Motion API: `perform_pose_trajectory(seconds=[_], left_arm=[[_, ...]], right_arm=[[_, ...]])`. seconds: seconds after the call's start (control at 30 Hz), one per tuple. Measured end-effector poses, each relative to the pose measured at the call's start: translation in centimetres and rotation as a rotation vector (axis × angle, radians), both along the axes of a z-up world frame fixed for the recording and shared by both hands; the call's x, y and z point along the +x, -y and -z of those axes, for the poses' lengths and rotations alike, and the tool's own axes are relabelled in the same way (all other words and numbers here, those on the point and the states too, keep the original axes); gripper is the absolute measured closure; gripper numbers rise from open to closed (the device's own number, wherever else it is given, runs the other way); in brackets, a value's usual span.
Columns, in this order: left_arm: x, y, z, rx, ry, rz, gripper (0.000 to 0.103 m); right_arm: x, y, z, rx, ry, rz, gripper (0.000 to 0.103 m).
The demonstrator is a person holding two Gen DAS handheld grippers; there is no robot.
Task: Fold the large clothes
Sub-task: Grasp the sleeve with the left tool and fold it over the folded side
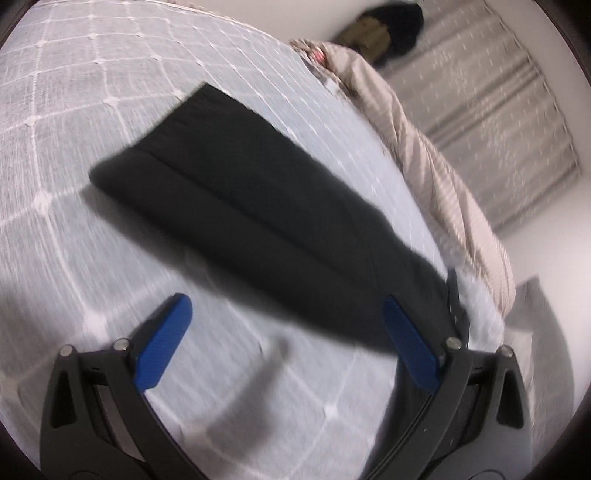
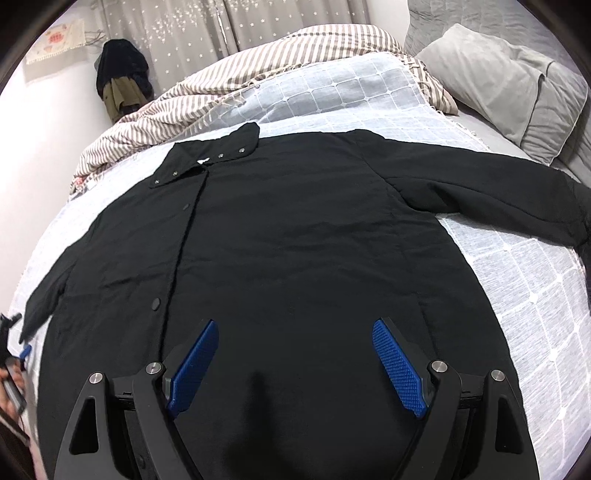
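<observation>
A black button-front jacket (image 2: 295, 221) lies flat on the bed, collar (image 2: 221, 155) at the far side and both sleeves spread outward. My right gripper (image 2: 295, 325) hovers open over the jacket's lower body, and its blue pads (image 2: 399, 369) hold nothing. In the blurred left wrist view, one black sleeve (image 1: 240, 192) stretches diagonally across the checked bedspread (image 1: 74, 147). My left gripper (image 1: 286, 301) is open just above the sleeve's near part, with its right finger (image 1: 410, 347) over the cloth and no pad pressing on it. That gripper shows at the left edge of the right wrist view as a blue tip (image 2: 25, 350).
A striped blanket (image 2: 258, 55) is bunched along the bed's far side, also seen as the striped blanket (image 1: 424, 166) at the bed's edge. A grey pillow (image 2: 498, 74) sits at the far right. Dark clothes (image 2: 122, 74) hang by the star-print curtain (image 2: 184, 29).
</observation>
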State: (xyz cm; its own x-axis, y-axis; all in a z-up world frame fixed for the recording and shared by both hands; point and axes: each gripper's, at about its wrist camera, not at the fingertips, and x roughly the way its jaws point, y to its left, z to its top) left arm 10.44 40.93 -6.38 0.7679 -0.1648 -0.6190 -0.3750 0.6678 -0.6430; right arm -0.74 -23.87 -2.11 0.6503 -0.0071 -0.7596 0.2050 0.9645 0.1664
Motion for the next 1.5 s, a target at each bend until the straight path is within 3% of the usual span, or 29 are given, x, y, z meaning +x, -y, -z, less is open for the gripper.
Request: perform_pose_trajectory(seconds=[0.07,0.27,0.37,0.43,0.53,0.6,0.77,1.0,1.1,1.3,1.5], left_arm=[[0.5,-1.0,0.3,-0.030,0.018,-0.050,0.001],[2.0,-2.8,0.3,-0.034,-0.010,-0.169,0.027],[3.0,-2.9,0.1,-0.008,-0.035,-0.186,0.047],[3.1,-3.0,-0.1,0.028,-0.052,-0.202,0.075],[2.8,-3.3,-1.1,0.041,-0.036,-0.222,0.088],[2.7,-2.9,-2.2,0.060,-0.007,-0.227,0.089],[4.3,0.4,-6.8,0.190,0.076,-0.171,0.092],[6.3,8.5,-13.1,0.301,0.195,0.012,0.092],[6.9,12.2,-14.7,0.310,0.221,0.099,0.092],[7.9,19.7,-15.7,0.359,0.251,0.263,0.093],[9.3,28.0,-13.6,0.400,0.207,0.467,0.093]], right_arm=[[0.0,0.1,0.1,-0.007,-0.001,0.001,0.016],[-0.2,0.8,0.2,-0.024,-0.008,0.015,0.016],[-0.2,1.2,0.4,-0.049,-0.012,0.016,0.016],[-0.2,1.5,0.6,-0.057,-0.016,0.023,0.016],[-0.1,2.2,1.1,-0.054,-0.031,0.034,0.016],[0.0,2.7,1.2,-0.047,-0.037,0.043,0.016],[0.1,3.3,1.1,-0.033,-0.032,0.057,0.016],[-0.2,3.7,0.6,-0.016,-0.017,0.065,0.016],[-0.4,3.8,0.3,-0.010,-0.011,0.067,0.016],[-0.6,3.7,-0.1,-0.018,-0.001,0.067,0.016],[-0.6,4.4,-0.5,0.018,0.014,0.095,0.016]])
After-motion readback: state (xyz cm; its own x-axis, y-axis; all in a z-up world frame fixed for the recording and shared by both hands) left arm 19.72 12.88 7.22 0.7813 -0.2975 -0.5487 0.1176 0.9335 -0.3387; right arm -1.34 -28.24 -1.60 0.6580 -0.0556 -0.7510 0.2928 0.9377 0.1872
